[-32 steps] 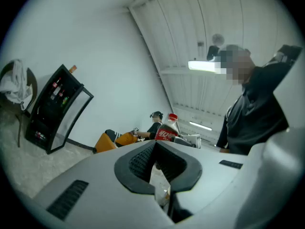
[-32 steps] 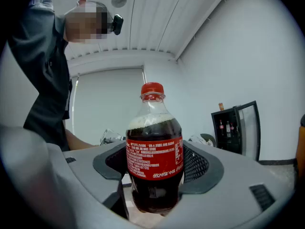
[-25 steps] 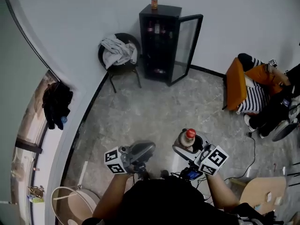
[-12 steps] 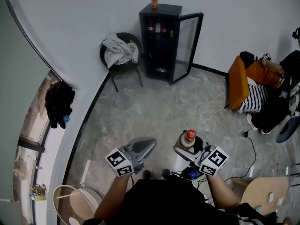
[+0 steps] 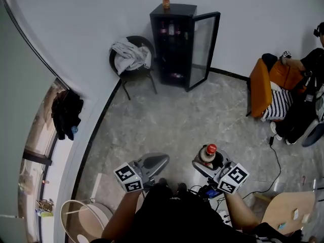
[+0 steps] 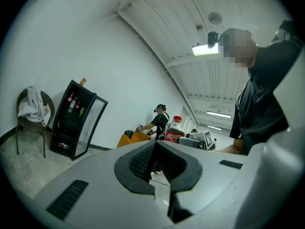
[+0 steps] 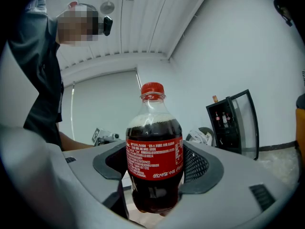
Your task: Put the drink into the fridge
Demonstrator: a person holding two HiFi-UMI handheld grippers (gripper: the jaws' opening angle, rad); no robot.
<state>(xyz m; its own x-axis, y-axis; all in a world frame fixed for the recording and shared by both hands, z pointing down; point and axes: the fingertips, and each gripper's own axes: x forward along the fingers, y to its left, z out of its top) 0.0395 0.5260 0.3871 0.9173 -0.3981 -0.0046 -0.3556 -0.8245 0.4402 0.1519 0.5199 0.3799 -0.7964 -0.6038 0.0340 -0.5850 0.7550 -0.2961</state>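
A cola bottle (image 7: 154, 159) with a red cap and red label stands upright between the jaws of my right gripper (image 7: 157, 175), which is shut on it. In the head view the cola bottle (image 5: 208, 153) sits in the right gripper (image 5: 208, 162) at lower right. My left gripper (image 5: 155, 161) is at lower centre, shut with nothing in it; its jaws meet in the left gripper view (image 6: 155, 163). The black fridge (image 5: 178, 47) stands against the far wall with its glass door (image 5: 203, 49) swung open to the right. Bottles show on its upper shelf.
A can (image 5: 166, 3) stands on top of the fridge. A round chair with a cloth (image 5: 130, 55) is left of it. A person sits by an orange chair (image 5: 259, 87) at right. A cable (image 5: 276, 161) trails on the floor. A curved wall (image 5: 61, 75) runs along the left.
The view has shifted slightly nearer the fridge. My left gripper has swung a little to the right and upward. The right gripper still holds the bottle.
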